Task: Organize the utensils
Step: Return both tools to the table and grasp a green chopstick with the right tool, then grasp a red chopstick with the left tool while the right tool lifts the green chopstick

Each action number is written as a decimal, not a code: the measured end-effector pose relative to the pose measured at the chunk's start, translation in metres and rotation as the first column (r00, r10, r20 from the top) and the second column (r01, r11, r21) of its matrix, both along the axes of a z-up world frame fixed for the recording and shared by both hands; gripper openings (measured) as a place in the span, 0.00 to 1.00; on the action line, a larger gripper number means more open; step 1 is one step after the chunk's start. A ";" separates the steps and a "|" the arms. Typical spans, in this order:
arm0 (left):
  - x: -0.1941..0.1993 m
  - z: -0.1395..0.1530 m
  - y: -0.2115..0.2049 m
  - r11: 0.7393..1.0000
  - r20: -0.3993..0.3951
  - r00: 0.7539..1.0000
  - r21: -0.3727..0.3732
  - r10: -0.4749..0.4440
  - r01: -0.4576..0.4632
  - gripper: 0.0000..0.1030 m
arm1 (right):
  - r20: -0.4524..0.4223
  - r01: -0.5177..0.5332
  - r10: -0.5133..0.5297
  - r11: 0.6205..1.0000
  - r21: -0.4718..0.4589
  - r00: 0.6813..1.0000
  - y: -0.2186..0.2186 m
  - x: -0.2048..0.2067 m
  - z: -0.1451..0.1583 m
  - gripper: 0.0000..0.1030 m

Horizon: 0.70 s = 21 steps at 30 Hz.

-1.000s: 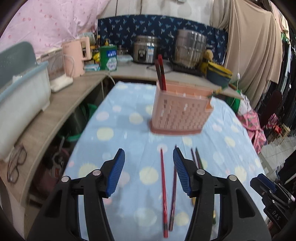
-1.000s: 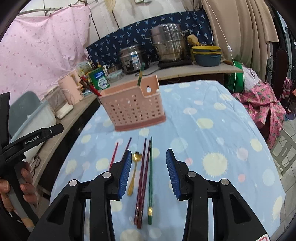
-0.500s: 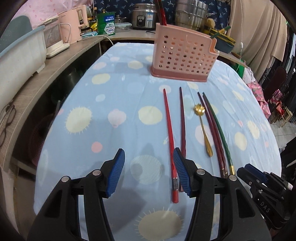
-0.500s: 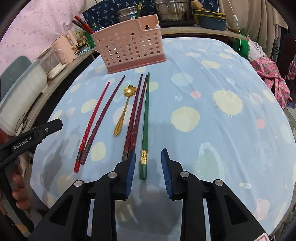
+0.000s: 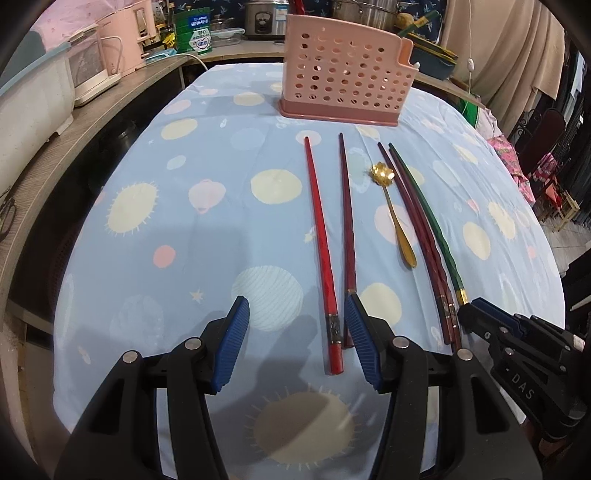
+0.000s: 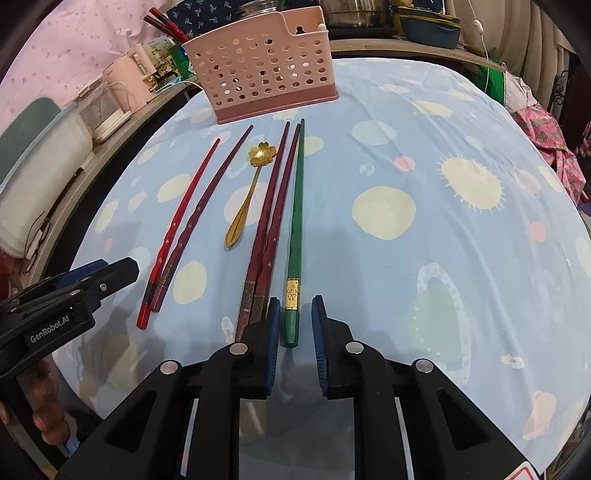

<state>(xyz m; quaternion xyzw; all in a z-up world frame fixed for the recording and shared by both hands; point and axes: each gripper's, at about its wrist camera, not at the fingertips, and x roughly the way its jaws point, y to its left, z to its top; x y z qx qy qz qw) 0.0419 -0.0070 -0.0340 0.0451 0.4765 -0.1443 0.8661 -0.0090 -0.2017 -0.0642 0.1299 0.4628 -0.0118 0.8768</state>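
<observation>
Your right claw (image 6: 293,319) hangs low over the near edge of the surface (image 6: 424,177), which wears a pale blue cloth with yellow suns and dots. Its jaws are closing, and the butt end of the green chopstick (image 6: 296,206) lies between the blue pads; a sliver of cloth shows on either side of the stick, so the pads do not press on it. The pair of dark red chopsticks (image 6: 271,221) lies just beside the green one, their ends touching the left pad's outer side or passing under it, I cannot tell which.

Your left claw (image 5: 295,336) stands spread, holding nothing. The bright red chopstick (image 5: 319,236) ends between its pads, nearer the right one. The maroon chopstick (image 5: 347,229) next to it runs down to that right pad's tip and is hidden there.

Between these two and the dark red pair lies the gold spoon (image 5: 393,214), flower-shaped bowl pointing away from you. All the utensils lie roughly parallel, tips aimed at the pink perforated holder (image 5: 343,74), which stands upright at the far end of the surface, apart from them. In the right wrist view a few red chopsticks (image 6: 166,24) stick out of its left end.
</observation>
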 end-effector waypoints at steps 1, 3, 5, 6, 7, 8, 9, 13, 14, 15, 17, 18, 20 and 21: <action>0.000 -0.001 -0.001 1.000 -0.004 1.000 0.001 -0.002 0.002 0.50 | 0.001 0.001 -0.001 1.000 0.002 1.000 0.000 0.000 0.000 0.13; -0.001 -0.002 -0.001 1.000 -0.008 1.000 -0.001 -0.006 0.006 0.50 | 0.002 0.005 -0.005 1.000 -0.003 1.000 -0.001 0.000 -0.001 0.11; -0.001 -0.004 -0.002 1.000 -0.013 1.000 0.001 -0.009 0.009 0.50 | 0.002 0.010 -0.010 1.000 -0.005 1.000 -0.002 0.000 -0.001 0.08; -0.001 -0.005 -0.003 1.000 -0.017 1.000 0.001 -0.010 0.010 0.50 | 0.003 0.013 -0.013 1.000 -0.003 1.000 -0.003 0.000 -0.001 0.07; -0.001 -0.007 -0.003 1.000 -0.022 1.000 0.001 -0.011 0.011 0.50 | 0.003 0.014 -0.014 1.000 0.001 1.000 -0.003 0.000 -0.002 0.07; -0.001 -0.008 -0.004 1.000 -0.028 1.000 0.001 -0.011 0.011 0.50 | 0.003 0.015 -0.015 1.000 0.002 1.000 -0.003 0.000 -0.002 0.07; -0.001 -0.009 -0.004 1.000 -0.032 0.999 0.000 -0.011 0.011 0.50 | 0.003 0.015 -0.015 1.000 0.001 1.000 -0.003 0.000 -0.002 0.07; -0.001 -0.012 -0.002 1.000 -0.045 0.999 -0.001 -0.006 0.006 0.50 | 0.003 0.015 -0.015 1.000 0.002 1.000 -0.003 0.000 -0.002 0.07; -0.002 -0.013 -0.001 1.000 -0.049 0.999 -0.001 -0.005 0.005 0.50 | 0.003 0.015 -0.015 1.000 0.001 1.000 -0.003 0.000 -0.002 0.07; -0.002 -0.015 -0.001 1.000 -0.053 0.999 -0.001 -0.004 0.004 0.50 | 0.003 0.015 -0.015 1.000 0.002 1.000 -0.003 0.000 -0.002 0.07; -0.003 -0.016 0.000 1.000 -0.056 0.998 0.000 -0.004 0.004 0.50 | 0.003 0.015 -0.015 1.000 0.002 1.000 -0.003 0.000 -0.002 0.07; -0.004 -0.016 0.000 1.000 -0.053 0.999 0.001 -0.005 0.005 0.50 | 0.003 0.015 -0.015 1.000 0.002 1.000 -0.003 0.000 -0.002 0.07; -0.004 -0.017 0.000 1.000 -0.053 0.999 0.001 -0.008 0.008 0.48 | 0.003 0.015 -0.015 1.000 0.002 1.000 -0.003 0.000 -0.002 0.07; -0.004 -0.017 0.000 1.000 -0.053 0.999 0.002 -0.008 0.008 0.46 | 0.003 0.015 -0.015 1.000 0.002 1.000 -0.003 0.000 -0.002 0.07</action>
